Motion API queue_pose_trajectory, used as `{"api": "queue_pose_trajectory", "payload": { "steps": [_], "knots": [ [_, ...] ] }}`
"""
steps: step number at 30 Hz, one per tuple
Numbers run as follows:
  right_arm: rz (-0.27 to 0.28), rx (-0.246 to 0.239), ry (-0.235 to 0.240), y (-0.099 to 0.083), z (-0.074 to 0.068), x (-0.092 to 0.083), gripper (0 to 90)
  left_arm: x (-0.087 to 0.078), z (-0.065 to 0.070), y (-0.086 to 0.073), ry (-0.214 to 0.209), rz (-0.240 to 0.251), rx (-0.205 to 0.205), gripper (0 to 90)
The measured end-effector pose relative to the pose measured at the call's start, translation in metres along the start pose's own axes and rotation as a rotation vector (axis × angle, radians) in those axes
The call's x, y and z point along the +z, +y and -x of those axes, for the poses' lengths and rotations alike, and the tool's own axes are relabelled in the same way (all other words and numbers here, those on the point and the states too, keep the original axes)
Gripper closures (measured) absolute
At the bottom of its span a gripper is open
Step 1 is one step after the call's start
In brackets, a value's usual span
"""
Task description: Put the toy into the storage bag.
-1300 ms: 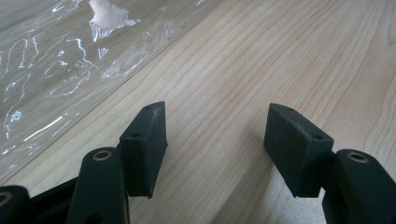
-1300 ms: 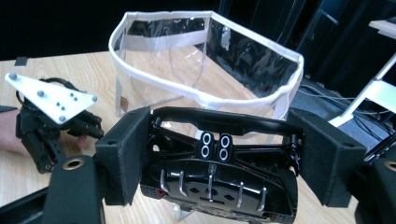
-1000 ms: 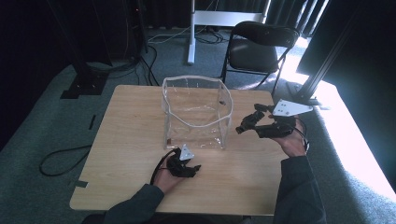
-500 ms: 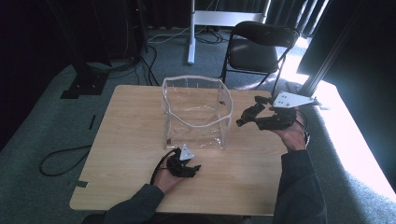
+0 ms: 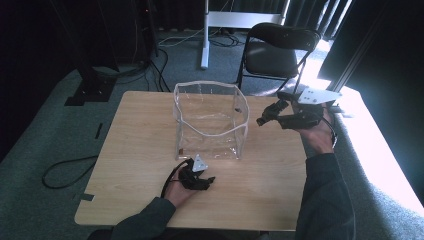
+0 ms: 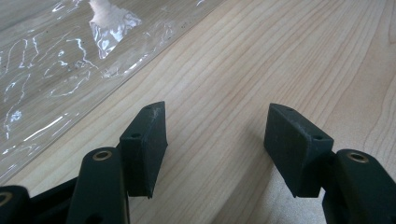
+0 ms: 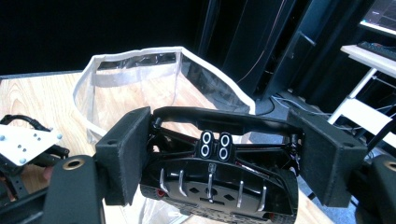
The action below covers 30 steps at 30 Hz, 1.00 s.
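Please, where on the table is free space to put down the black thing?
Bare wood lies left of the clear bag, to the table edge, and between the left gripper and the right forearm. It is crowded by the bag's right side, where the right gripper holds the black toy car.

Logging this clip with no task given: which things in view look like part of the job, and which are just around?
Likely in play:
- clear plastic bag, standing open on the table
- black toy car, held in the right gripper
- left gripper, open, low over the table by the bag

Just around:
- folding chair
- floor cables
- white stand
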State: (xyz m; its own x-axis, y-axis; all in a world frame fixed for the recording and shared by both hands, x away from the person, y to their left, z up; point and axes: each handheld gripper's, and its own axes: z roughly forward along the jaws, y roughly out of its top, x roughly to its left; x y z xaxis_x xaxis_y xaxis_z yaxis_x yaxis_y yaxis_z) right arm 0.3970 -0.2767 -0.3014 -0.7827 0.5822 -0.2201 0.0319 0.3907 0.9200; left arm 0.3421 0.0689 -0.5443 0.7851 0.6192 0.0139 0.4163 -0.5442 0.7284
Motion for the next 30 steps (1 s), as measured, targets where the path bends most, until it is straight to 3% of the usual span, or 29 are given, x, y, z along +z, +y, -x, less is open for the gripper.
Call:
{"api": "queue_pose_trajectory", "payload": {
  "steps": [10, 18, 23, 30],
  "knots": [
    [0.010, -0.049, 0.008, 0.032, 0.007, 0.007, 24.8, 0.000, 0.000, 0.000, -0.004, -0.002, -0.006, 39.5],
    [0.012, -0.090, 0.073, 0.052, -0.003, 0.032, 24.8, 0.000, 0.000, 0.000, 0.000, -0.003, 0.001, 39.5],
    [0.016, -0.093, 0.131, 0.053, -0.011, 0.051, 24.8, 0.000, 0.000, 0.000, -0.002, -0.001, -0.005, 39.5],
    [-0.026, -0.092, 0.160, 0.040, -0.013, 0.062, 24.8, 0.000, 0.000, 0.000, 0.000, 0.000, -0.002, 39.5]
  ]
}}
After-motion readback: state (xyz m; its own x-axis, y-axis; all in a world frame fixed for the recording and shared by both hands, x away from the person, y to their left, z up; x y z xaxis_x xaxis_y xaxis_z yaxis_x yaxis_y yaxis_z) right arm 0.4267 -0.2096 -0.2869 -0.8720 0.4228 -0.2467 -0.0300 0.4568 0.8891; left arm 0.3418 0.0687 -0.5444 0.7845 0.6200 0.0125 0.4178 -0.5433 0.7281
